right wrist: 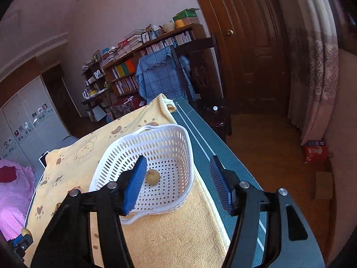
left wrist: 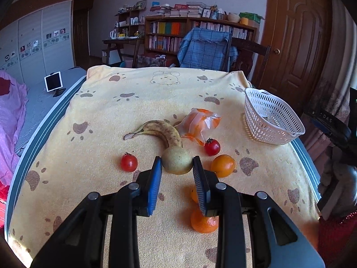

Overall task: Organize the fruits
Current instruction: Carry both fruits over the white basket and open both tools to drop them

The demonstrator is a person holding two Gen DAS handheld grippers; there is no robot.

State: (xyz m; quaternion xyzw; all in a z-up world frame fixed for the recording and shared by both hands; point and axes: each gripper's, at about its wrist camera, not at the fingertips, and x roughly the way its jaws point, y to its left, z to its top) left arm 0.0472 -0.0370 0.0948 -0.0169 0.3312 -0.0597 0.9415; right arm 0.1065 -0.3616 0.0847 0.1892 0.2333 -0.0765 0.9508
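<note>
The yellow towel (left wrist: 156, 93) carries one banana (left wrist: 164, 131), two cherry tomatoes (left wrist: 129, 162) (left wrist: 212, 146), three oranges (left wrist: 223, 165) (left wrist: 204, 223) (left wrist: 193, 194), one bagged orange (left wrist: 200, 124), two pears (left wrist: 177, 163) (right wrist: 152, 177), and one white basket (left wrist: 271, 120) at its right edge.

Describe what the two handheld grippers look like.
Both the left gripper and the right gripper look alike: matte black angular linkage arms joined by round silver pivot pins, ending in flat jaws faced with ribbed blue pads. No cables, markings or sleeves show.

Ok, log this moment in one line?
left gripper: shut on yellow-green pear | right gripper: open over white perforated plastic basket | small tan fruit in basket
</note>
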